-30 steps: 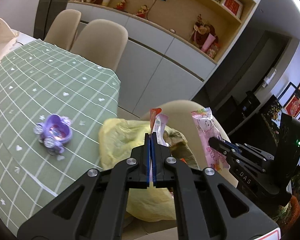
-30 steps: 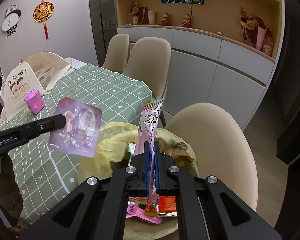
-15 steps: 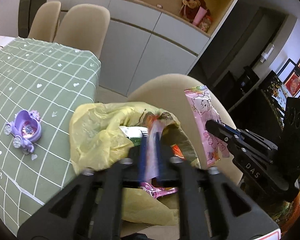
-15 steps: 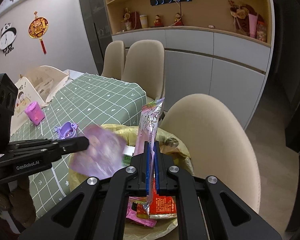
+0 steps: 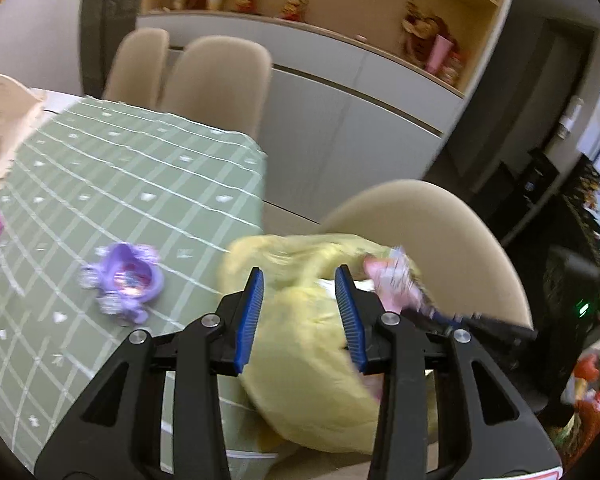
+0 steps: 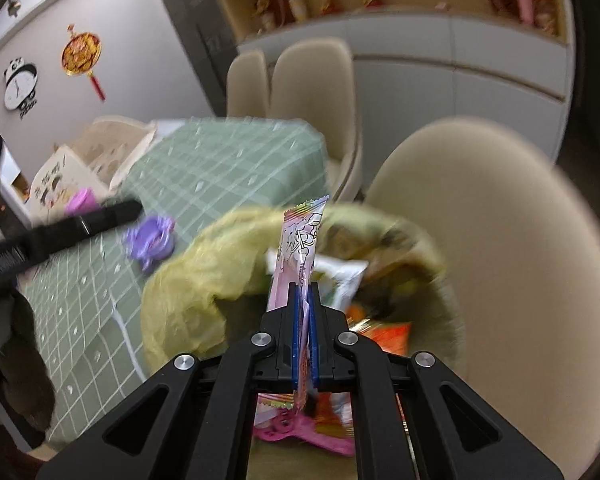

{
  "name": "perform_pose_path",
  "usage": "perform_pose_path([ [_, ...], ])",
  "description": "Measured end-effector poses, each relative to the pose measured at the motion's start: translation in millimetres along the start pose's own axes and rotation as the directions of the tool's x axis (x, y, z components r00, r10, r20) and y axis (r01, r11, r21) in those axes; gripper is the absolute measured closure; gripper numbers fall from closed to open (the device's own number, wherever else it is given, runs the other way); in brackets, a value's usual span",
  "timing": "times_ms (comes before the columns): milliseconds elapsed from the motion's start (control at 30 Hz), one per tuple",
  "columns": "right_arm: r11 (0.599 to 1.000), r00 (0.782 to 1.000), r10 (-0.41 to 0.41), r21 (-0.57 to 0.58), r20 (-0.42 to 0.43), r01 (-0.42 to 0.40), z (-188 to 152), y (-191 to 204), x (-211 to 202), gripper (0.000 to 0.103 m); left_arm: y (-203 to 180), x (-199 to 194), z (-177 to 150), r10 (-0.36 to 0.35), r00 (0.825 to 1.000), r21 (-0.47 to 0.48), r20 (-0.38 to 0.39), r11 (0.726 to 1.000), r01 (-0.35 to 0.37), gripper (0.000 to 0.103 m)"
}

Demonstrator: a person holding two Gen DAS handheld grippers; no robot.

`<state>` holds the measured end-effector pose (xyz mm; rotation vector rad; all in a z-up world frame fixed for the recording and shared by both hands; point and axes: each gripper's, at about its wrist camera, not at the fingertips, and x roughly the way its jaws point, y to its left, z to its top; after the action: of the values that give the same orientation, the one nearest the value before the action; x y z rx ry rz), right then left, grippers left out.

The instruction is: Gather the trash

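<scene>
A yellow trash bag (image 5: 312, 344) sits open on a beige chair, with several wrappers inside (image 6: 380, 332). My left gripper (image 5: 300, 312) is open and empty, above the bag's near left side. My right gripper (image 6: 305, 320) is shut on a pink snack wrapper (image 6: 300, 240) and holds it upright over the bag's mouth; the same wrapper shows blurred in the left wrist view (image 5: 392, 280). The left gripper also shows as a black bar in the right wrist view (image 6: 60, 232).
A purple toy carriage (image 5: 124, 280) stands on the green checked tablecloth (image 5: 100, 184) left of the bag. A pink cup (image 6: 82, 200) and a cream tote bag (image 6: 100, 160) stand farther back. Beige chairs (image 5: 216, 80) and cabinets are behind.
My left gripper opened and let go of its purple wrapper into the bag, then drew back to the left. My right gripper moved lower over the bag, still holding the pink wrapper.
</scene>
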<state>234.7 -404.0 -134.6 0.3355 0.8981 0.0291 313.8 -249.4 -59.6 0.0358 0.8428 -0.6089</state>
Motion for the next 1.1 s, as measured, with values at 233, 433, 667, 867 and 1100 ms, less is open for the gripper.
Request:
perform_pose_path([
  [233,0.998,0.981,0.045,-0.026,-0.187,-0.051,-17.1,15.9,57.3,0.097,26.3,-10.8,-7.5,0.115,0.993,-0.032,0.001,0.993,-0.115,0.059],
  [433,0.997,0.972,0.066,-0.029,-0.227,-0.075,-17.5,14.5,74.4,0.097,40.0,-16.9,-22.6,0.18,0.983,-0.055,-0.021,0.982,-0.181,0.052],
  [667,0.998,0.98,0.032,-0.045,-0.196,-0.042,-18.9,14.5,56.4,0.092,50.8,-24.5,-44.3,0.194,0.979,-0.076,-0.066,0.977,-0.199,0.021],
  [867,1.0,0.997,0.003,-0.003,-0.074,-0.003,-26.3,10.8,14.7,0.065,57.3,-46.9,-47.2,0.202,0.979,-0.055,-0.004,0.978,-0.202,0.018],
  [1100,0.996,0.995,-0.078,0.047,0.062,0.075,-35.5,34.3,-40.6,0.059,67.0,-92.2,-57.0,0.205,0.976,0.006,0.076,0.979,-0.206,0.018],
])
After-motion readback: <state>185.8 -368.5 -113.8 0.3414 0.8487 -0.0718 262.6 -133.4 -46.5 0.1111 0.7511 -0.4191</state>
